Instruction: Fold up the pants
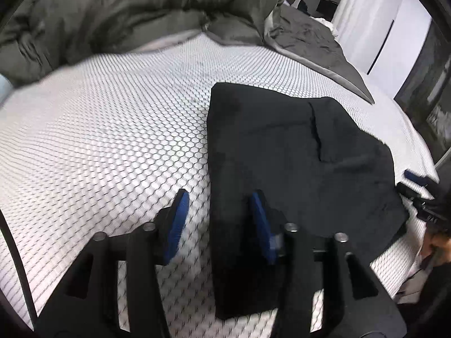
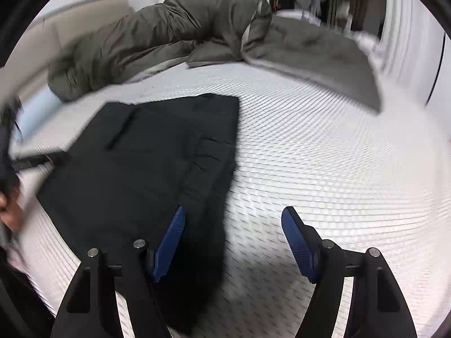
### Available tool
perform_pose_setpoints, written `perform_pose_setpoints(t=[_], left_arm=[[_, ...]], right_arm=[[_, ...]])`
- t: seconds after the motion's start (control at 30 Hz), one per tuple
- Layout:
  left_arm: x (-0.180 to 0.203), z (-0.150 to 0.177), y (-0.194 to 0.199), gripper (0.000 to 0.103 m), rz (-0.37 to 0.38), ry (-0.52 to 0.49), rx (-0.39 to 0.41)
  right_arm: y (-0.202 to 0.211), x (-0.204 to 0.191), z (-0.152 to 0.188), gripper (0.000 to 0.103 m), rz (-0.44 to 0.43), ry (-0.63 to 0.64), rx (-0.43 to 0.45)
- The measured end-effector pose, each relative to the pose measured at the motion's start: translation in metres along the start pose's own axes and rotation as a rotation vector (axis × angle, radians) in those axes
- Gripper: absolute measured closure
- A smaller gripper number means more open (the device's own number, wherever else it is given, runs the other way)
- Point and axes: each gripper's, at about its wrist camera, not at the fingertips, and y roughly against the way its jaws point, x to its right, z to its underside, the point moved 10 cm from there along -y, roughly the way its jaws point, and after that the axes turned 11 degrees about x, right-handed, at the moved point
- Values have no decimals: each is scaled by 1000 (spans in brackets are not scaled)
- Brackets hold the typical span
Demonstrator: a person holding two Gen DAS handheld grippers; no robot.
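Pants (image 1: pixel 296 152) lie folded on bed (image 1: pixel 112 129), long axis running away; left tongs (image 1: pixel 220 219) and right tongs (image 2: pixel 234 239), both spread and empty, straddle opposite long edges.

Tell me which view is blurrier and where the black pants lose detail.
Right wrist view: blurrier, with the mattress cover pattern smeared into streaks and the grey duvet soft. Left wrist view: hexagons on the mattress cover stay crisp centrally, softening toward the edges. Both views: the pants read nearly flat black; strong fisheye bending.

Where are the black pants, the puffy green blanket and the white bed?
black pants (image 1: pixel 282 152): left wrist view, flat middle of the folded cloth.
green blanket (image 2: pixel 169 33): right wrist view, its bunched middle.
white bed (image 1: pixel 112 129): left wrist view, bare honeycomb surface.
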Motion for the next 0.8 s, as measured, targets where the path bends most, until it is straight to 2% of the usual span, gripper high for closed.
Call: perform_pose_setpoints(t=[0.07, 0.13, 0.2, 0.27, 0.3, 0.37, 0.47, 0.53, 0.67, 0.73, 0.8], left_arm=[[4, 2, 14, 43, 12, 0, 27], [22, 5, 25, 28, 61, -13, 47], [39, 13, 25, 22, 97, -76, 41], [52, 20, 10, 22, 74, -147, 15], [53, 24, 7, 21, 47, -190, 8], [55, 29, 0, 18, 42, -211, -1], [49, 32, 0, 15, 47, -179, -3], [45, 32, 1, 15, 43, -167, -2], [46, 29, 2, 15, 38, -172, 3], [45, 26, -4, 15, 38, -180, 1], [45, 26, -6, 15, 41, -186, -1]], right_arm=[[15, 2, 3, 31, 7, -19, 17], [23, -4, 3, 30, -43, -59, 43], [21, -18, 3, 26, -132, -102, 42], [10, -24, 11, 24, -194, -139, -5], [5, -22, 18, 24, -166, -128, -36], [3, -6, 27, 21, -73, -101, -66], [13, 17, 25, 21, 22, -117, -50], [25, 17, 18, 21, -4, -150, -2], [40, -15, -3, 19, -120, -142, 80], [35, -36, -1, 19, -173, -117, 61], [19, -47, 13, 19, -137, -49, -12]])
